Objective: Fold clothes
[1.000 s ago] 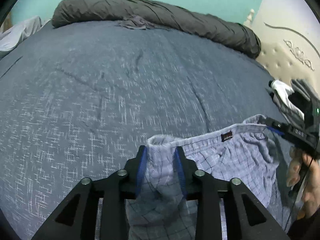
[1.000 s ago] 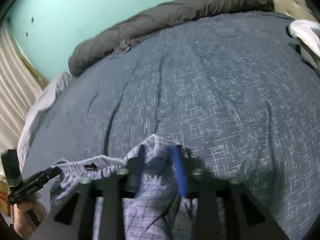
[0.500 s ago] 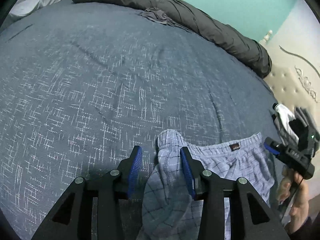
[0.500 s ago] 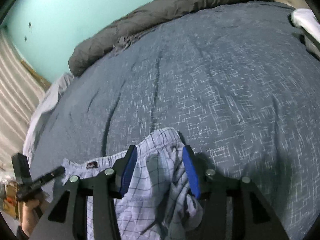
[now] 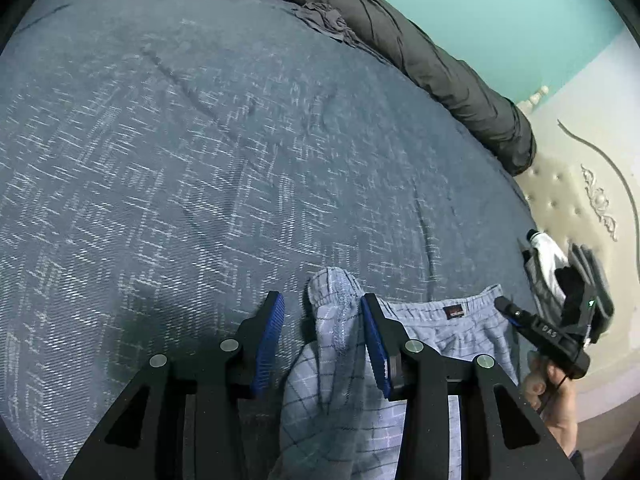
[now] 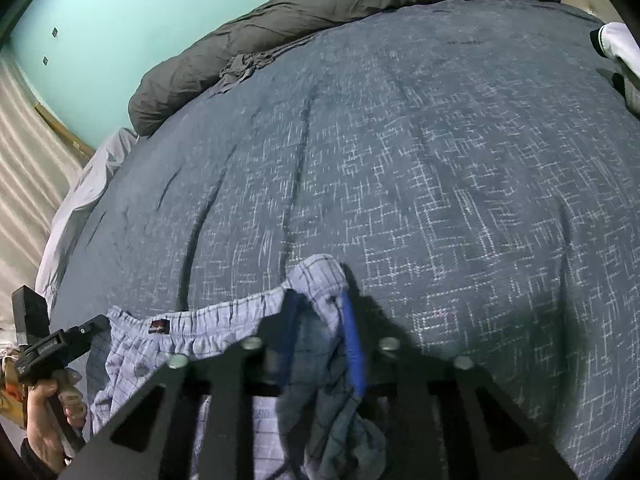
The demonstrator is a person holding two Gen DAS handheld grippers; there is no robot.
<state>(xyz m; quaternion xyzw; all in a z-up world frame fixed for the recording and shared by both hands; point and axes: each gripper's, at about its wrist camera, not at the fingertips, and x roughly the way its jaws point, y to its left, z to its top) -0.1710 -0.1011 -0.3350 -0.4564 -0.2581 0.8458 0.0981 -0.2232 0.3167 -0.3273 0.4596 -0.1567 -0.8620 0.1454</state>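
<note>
Light blue checked shorts [image 5: 424, 332] with an elastic waistband lie at the near edge of the bed. My left gripper [image 5: 322, 312] is open, its blue pads wide apart; a bunched waistband corner [image 5: 332, 296] lies between them, loose. In the right wrist view my right gripper [image 6: 320, 312] has its blue pads closer together around the other waistband corner [image 6: 316, 276], but the frame is blurred there. The shorts [image 6: 168, 344] spread left toward the left gripper's body [image 6: 52, 348]. The right gripper's body [image 5: 548, 336] shows at the right of the left wrist view.
The bed carries a dark blue patterned cover [image 5: 200, 160]. A rolled grey duvet [image 5: 420, 52] lies along the far edge. White and grey clothes [image 5: 556, 256] sit by the cream headboard [image 5: 580, 184]. A pale sheet [image 6: 80, 184] hangs at the left side.
Both grippers have lowered the shorts toward the bed. The left gripper's pads have opened wide and let go of the waistband corner. The right gripper's pads opened, then came closer together again.
</note>
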